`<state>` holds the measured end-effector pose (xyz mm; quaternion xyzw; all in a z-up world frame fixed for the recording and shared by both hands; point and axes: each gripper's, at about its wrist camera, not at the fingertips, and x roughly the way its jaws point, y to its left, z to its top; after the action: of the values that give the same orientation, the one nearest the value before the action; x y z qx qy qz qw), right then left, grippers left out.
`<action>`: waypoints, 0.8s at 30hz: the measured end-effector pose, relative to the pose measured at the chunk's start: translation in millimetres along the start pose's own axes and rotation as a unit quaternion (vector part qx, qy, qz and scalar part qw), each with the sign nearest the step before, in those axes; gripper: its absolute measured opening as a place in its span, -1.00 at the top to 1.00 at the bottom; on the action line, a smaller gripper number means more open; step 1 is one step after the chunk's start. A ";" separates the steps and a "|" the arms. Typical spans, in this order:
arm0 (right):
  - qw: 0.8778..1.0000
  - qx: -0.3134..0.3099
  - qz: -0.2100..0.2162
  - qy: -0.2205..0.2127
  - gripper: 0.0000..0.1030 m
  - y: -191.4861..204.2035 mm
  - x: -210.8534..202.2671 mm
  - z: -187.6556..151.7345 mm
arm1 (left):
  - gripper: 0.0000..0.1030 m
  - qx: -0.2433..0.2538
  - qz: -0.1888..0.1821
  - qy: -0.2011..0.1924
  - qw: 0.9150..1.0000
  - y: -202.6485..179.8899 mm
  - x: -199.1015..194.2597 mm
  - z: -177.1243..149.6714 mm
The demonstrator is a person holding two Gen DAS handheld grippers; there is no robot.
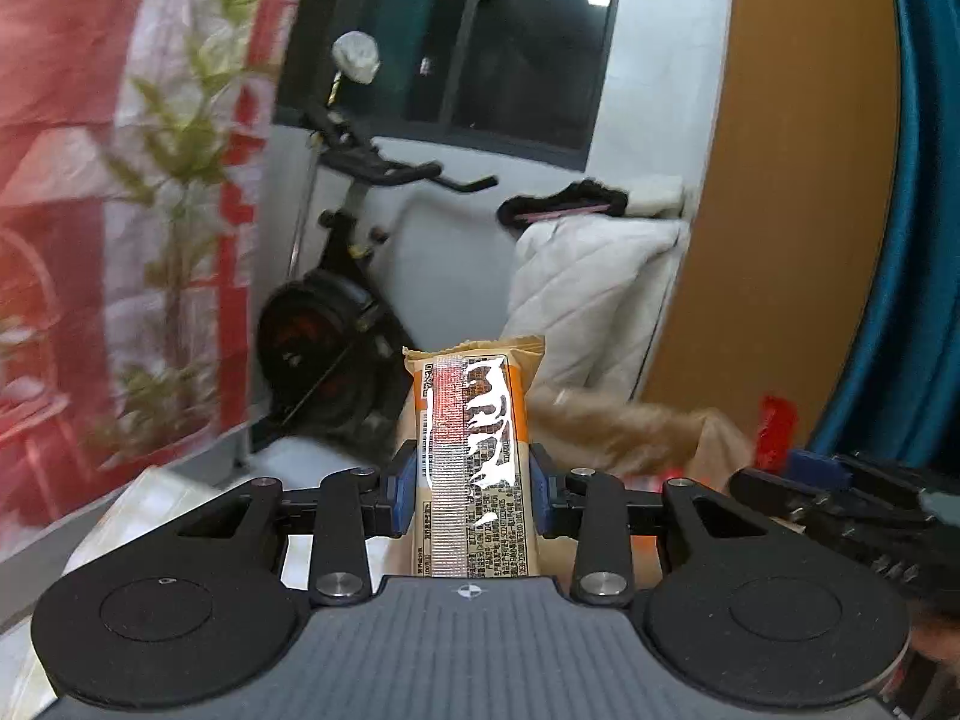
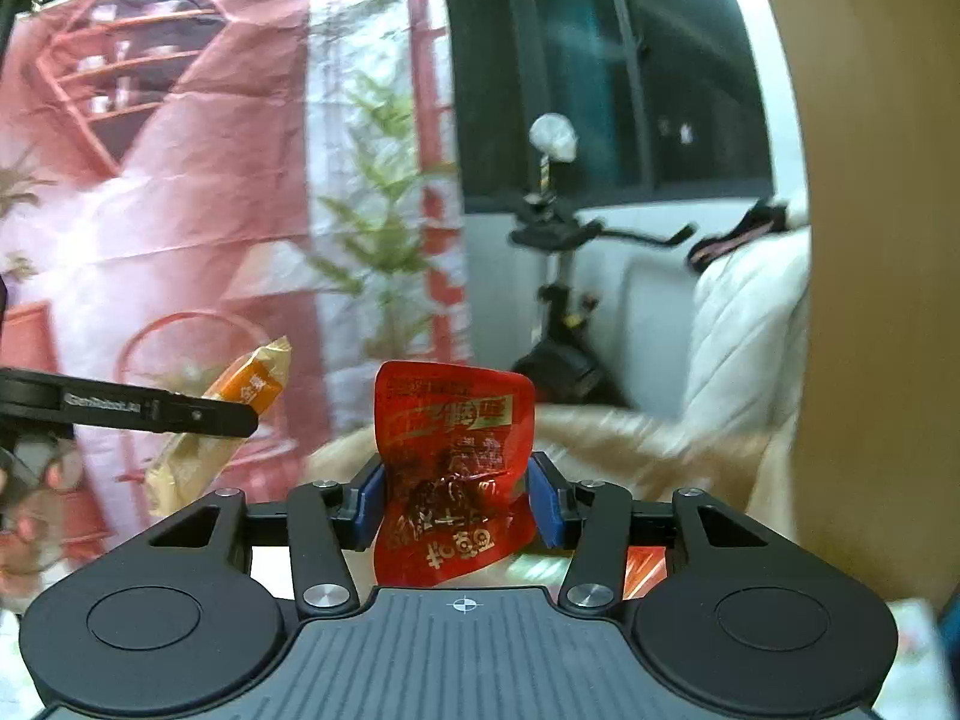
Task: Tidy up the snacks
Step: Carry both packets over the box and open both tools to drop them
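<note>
L gripper (image 1: 471, 489) is clamping a tan/orange snack bar (image 1: 471, 450) mid-length, pads pressing both long edges, bar sticking out fwd, held in air. R gripper (image 2: 457, 501) is pinching a red foil pouch (image 2: 453, 468) across its middle, also in air. Both 2 items look light; bar fairly stiff, pouch soft, crinkly, prob slippery. Grip the sides mid-body, not the seams. Brown bag (image 1: 630, 432) is sitting below/behind.

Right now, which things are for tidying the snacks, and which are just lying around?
For the job:
- tan snack bar, clamped in the left hand-held gripper
- red snack pouch, clamped in the right hand-held gripper

Just lying about:
- exercise bike
- white quilt
- red printed backdrop
- window
</note>
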<state>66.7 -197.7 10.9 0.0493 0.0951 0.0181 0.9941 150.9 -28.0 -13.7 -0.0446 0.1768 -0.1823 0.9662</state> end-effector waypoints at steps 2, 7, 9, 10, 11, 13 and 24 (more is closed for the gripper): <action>1.000 -0.012 -0.024 0.010 0.12 -17.4 16.2 11.8 | 0.26 0.016 -0.003 0.003 1.000 -12.7 24.4 13.6; 0.996 0.010 -0.075 0.053 0.12 -57.9 57.9 10.2 | 0.26 0.032 -0.008 0.029 0.999 -31.1 80.3 23.5; 0.993 0.022 -0.089 0.073 0.11 -68.7 67.0 0.6 | 0.25 0.033 -0.006 0.040 0.999 -33.9 96.3 19.7; 0.992 0.026 -0.095 0.080 0.09 -71.5 70.4 -4.4 | 0.25 0.033 -0.006 0.048 0.998 -35.2 105.3 17.3; 0.990 0.032 -0.101 0.089 0.00 -74.4 73.4 -10.0 | 0.24 0.031 -0.006 0.058 0.998 -37.1 113.4 14.4; 0.988 0.046 -0.106 0.099 -0.16 -78.2 75.9 -18.7 | 0.15 0.024 -0.008 0.070 0.997 -32.0 113.9 9.3; 0.992 0.064 -0.081 0.074 -0.53 -62.3 32.2 -29.0 | -0.32 0.050 -0.011 0.056 0.997 -14.5 56.6 -3.7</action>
<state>94.4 -255.5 -29.8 0.1031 0.1727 -0.0651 0.9774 193.9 -62.3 -33.4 0.0118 0.2210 -0.2039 0.9536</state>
